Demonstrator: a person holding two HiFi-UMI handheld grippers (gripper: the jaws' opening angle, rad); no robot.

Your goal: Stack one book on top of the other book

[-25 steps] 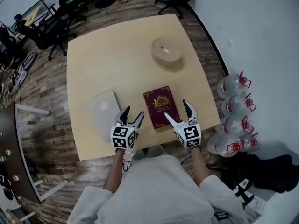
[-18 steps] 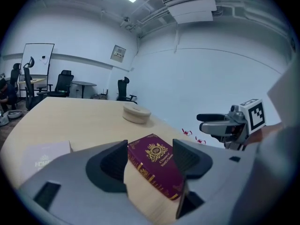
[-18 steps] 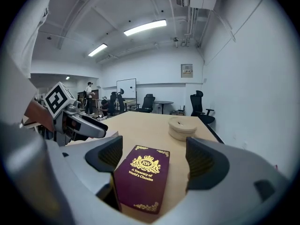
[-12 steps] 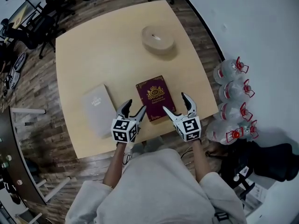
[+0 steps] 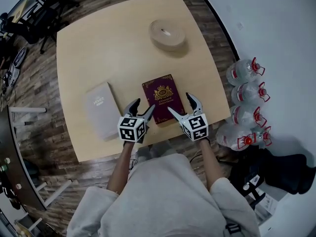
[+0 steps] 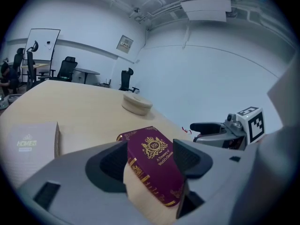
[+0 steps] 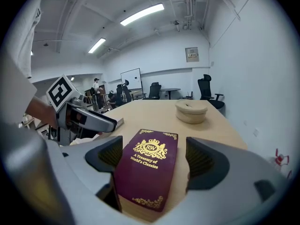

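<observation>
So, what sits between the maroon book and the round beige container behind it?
Nothing: only bare tabletop separates the maroon book from the round beige container. That is clearest in the head view, and the right gripper view agrees.

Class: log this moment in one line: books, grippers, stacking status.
maroon book: flat on table | grey book: beside it, unstacked | left gripper: open | right gripper: open | both at maroon book's near end
</observation>
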